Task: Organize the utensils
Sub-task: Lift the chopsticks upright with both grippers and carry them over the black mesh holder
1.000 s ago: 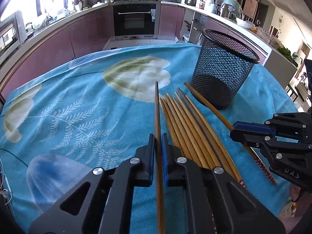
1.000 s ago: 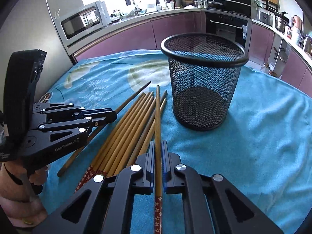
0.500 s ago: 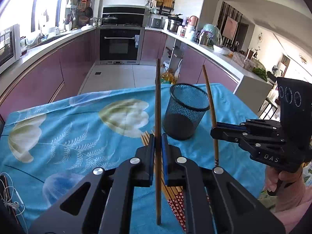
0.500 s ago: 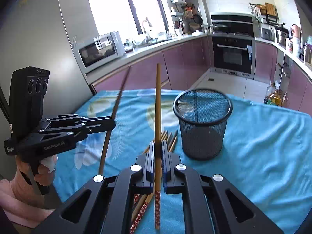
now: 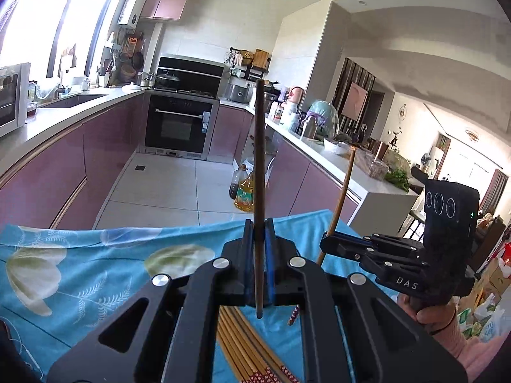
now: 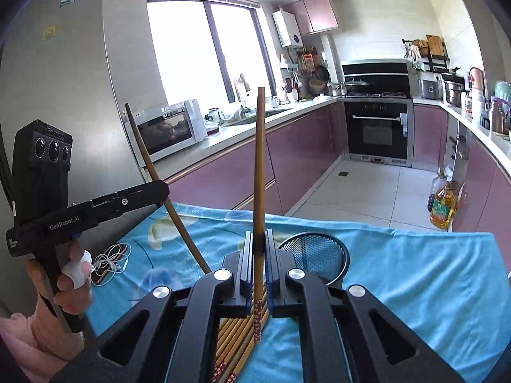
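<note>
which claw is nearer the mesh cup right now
Right. The right claw hangs just above and beside the mesh cup, gripping a chopstick. The left claw is farther off on the other side, holding its own chopstick.

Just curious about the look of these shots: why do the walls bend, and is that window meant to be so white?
Left wrist view: fisheye lens bows the counter and ceiling, corners go black; window glares white at top left. Right wrist view: same curving; window blown out, no detail outside; chopstick stays sharp.
</note>
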Tool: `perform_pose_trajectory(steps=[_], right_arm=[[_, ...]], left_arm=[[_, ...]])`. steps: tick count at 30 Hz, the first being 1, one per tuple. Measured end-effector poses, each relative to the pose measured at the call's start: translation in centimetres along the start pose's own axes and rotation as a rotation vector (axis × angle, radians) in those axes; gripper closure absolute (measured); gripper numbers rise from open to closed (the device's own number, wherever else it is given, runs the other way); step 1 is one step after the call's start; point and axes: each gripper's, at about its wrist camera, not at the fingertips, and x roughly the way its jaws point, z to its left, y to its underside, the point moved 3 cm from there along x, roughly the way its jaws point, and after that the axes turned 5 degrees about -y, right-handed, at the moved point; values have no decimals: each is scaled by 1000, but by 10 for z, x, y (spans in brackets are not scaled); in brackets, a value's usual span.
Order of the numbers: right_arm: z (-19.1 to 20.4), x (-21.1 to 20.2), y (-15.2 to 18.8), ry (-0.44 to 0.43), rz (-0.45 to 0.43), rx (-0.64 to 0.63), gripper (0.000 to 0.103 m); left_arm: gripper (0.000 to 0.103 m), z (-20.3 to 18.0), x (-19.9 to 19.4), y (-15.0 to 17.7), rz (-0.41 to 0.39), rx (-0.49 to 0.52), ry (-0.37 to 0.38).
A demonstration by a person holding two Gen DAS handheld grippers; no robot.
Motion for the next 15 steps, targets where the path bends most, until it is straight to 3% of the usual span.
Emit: perform_pose_trajectory(steps=[11,15], right_arm=[[-18,-3,-42,52,-95,-23,97],[-30,3,-43,74,-95,-4,97]], left_arm=[[96,-34,34,-54,-35,10,32],[96,-41,56,-50,-2,36,16]])
